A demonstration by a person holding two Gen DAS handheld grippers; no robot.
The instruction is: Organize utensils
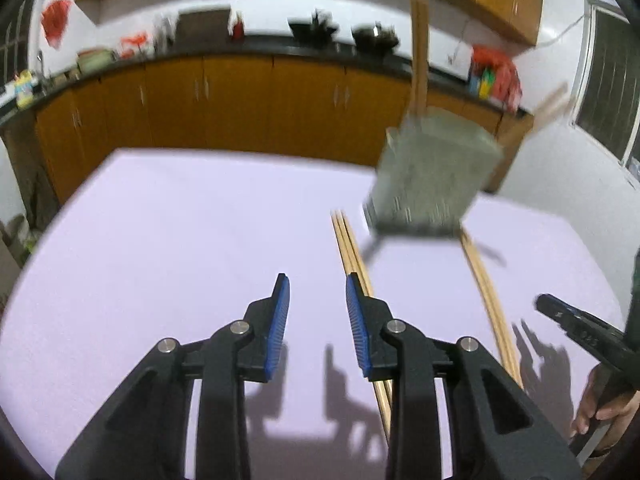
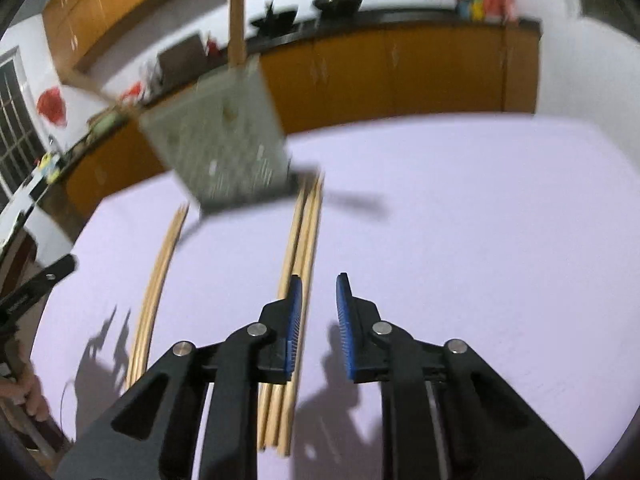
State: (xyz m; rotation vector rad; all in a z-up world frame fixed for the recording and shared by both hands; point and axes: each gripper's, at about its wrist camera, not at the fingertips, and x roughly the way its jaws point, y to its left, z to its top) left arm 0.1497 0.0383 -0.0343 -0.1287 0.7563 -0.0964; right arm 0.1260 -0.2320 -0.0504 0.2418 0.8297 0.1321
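A perforated grey metal utensil holder stands on the lilac table with wooden utensils sticking up out of it. Two bundles of wooden chopsticks lie in front of it. One bundle runs under the right finger of my left gripper, which is open with nothing between its blue pads. The other bundle passes beneath the left finger of my right gripper, also open and empty. The views are blurred.
The lilac tabletop stretches wide to either side. Orange kitchen cabinets and a dark counter with pots stand behind it. A hand holds the right gripper's body. The left gripper's body shows at the edge.
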